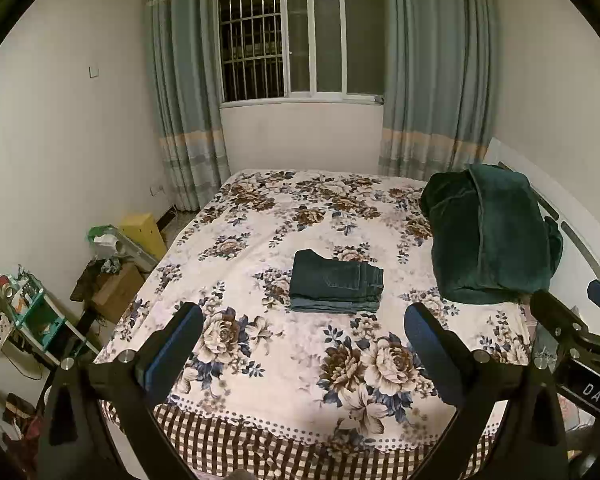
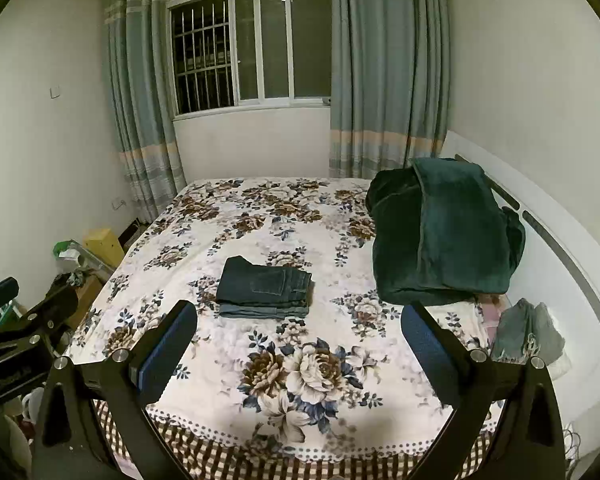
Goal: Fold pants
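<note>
Dark blue jeans (image 1: pixel 336 282) lie folded into a compact rectangle in the middle of the floral bedspread (image 1: pixel 260 216); they also show in the right wrist view (image 2: pixel 266 288). My left gripper (image 1: pixel 304 320) is open and empty, held above the near end of the bed, short of the jeans. My right gripper (image 2: pixel 300 320) is open and empty too, beside the left one, also back from the jeans. The right gripper shows at the right edge of the left wrist view (image 1: pixel 572 320). The left gripper shows at the left edge of the right wrist view (image 2: pixel 24 316).
A dark green blanket (image 1: pixel 488 236) is piled at the bed's right side against the white headboard (image 2: pixel 560 240). A grey garment (image 2: pixel 528 332) lies near the headboard. Boxes and clutter (image 1: pixel 116 264) stand on the floor left of the bed. A curtained window (image 1: pixel 300 40) is behind.
</note>
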`<state>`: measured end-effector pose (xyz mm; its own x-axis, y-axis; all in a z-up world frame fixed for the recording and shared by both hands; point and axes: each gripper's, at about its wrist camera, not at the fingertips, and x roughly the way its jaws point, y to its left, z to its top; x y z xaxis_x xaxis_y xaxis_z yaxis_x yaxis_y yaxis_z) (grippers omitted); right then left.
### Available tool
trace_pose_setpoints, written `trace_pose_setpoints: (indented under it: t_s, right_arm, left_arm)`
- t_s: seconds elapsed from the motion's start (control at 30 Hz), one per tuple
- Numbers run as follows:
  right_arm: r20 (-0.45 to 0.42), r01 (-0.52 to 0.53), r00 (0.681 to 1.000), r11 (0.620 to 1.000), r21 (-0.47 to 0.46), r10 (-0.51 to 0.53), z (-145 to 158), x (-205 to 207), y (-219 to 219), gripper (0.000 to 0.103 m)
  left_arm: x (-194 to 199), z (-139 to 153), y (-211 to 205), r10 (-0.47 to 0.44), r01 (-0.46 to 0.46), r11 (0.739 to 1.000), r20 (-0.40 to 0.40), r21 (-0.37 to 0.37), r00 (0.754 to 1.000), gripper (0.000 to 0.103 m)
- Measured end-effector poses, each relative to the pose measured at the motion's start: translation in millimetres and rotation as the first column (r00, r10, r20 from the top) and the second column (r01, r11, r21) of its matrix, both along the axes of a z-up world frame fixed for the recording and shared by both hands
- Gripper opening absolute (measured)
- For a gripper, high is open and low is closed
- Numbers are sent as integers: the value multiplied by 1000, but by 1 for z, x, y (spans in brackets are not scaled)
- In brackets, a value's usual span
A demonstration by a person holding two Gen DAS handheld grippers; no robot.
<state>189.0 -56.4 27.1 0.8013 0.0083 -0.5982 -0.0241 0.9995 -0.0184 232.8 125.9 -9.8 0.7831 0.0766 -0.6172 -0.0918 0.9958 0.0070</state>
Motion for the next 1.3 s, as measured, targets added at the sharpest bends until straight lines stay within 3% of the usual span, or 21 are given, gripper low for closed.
trace_pose_setpoints:
  t_s: [1.3]
  right_arm:
    - [3,-14,1000,1000,15,14,-1,-11,-2,103]
  left_arm:
    - [-19,9,-12,5,-5,1000,22,-11,1000,103]
